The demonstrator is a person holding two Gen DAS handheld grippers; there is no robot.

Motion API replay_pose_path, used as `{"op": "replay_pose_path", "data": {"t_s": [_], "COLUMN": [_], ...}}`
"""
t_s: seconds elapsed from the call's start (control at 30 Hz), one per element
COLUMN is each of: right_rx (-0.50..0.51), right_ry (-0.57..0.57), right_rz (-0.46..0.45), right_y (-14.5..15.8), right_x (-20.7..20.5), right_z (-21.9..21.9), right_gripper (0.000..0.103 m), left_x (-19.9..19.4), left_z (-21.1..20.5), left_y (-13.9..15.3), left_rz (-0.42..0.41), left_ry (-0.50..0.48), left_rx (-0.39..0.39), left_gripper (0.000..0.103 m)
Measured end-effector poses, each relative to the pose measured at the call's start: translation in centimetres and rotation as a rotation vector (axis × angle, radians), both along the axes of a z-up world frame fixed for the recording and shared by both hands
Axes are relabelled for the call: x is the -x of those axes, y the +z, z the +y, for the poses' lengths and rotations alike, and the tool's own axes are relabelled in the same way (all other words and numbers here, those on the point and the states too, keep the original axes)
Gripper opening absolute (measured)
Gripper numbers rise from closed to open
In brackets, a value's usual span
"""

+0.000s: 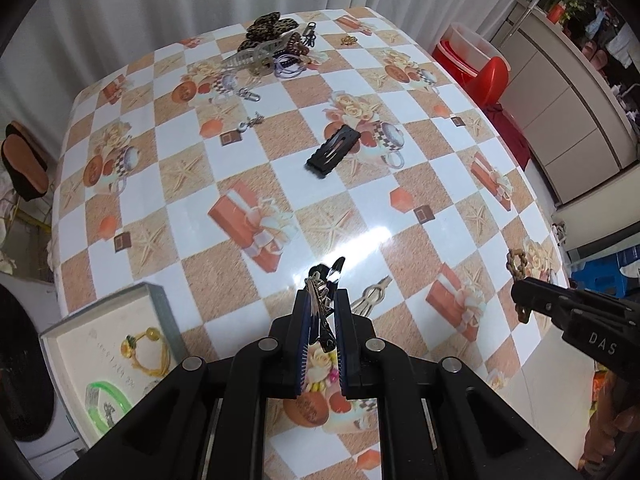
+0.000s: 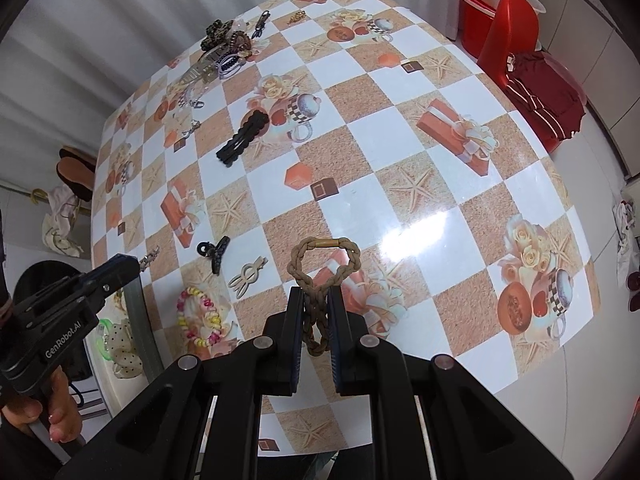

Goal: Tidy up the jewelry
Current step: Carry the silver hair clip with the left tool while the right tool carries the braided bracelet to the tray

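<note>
The left gripper (image 1: 322, 300) is pinched nearly closed on a small silver metal trinket (image 1: 320, 312), which sits between its blue pads above the checkered table (image 1: 280, 184). A black claw clip (image 1: 335, 270) lies on the cloth just beyond the fingertips at 12 o'clock, with a beige hair clip (image 1: 370, 294) just beside it at 2 o'clock. At 9 o'clock from the left gripper an open white box (image 1: 100, 316) holds a yellow beaded bracelet (image 1: 146, 350) and a green bangle (image 1: 108, 400).

The right gripper (image 2: 316, 320) is closed on a braided tan bracelet (image 2: 322, 268), whose loop with its gold clasp sticks out past the fingertips toward 12 o'clock. At 9 o'clock from it a pastel bead bracelet (image 2: 200, 316) lies on the table. Farther out at 11 o'clock rests a black barrette (image 2: 244, 134), and near the table's far edge sits a pile of hair accessories (image 2: 224, 46).
</note>
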State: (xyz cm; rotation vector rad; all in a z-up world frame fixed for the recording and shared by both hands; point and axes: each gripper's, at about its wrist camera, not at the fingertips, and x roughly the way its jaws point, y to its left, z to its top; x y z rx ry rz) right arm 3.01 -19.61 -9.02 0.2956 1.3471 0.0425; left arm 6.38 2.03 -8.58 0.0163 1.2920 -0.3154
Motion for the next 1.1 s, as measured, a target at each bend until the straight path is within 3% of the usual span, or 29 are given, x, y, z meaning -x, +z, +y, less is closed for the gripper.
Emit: {"op": "replay_pose_path", "data": {"t_s": [0.6,1.1], "right_rx": [-0.004,-0.051], "right_ry": [0.103,0.352], "right_rz": [-0.029,-0.018], "right_y": [1.4,1.4], "right_x": [1.3,2.2], "right_z": [5.0,13.3], "right_gripper": [0.013,0.013], "left_x": [3.8,9.9], "left_z": [5.4,13.8], "left_y": [1.4,1.5], "left_rz": [-0.035,-0.034], "left_ry": [0.104,0.364], "left_rx": [0.022,0.032], "left_gripper": [0.017,0.017]}}
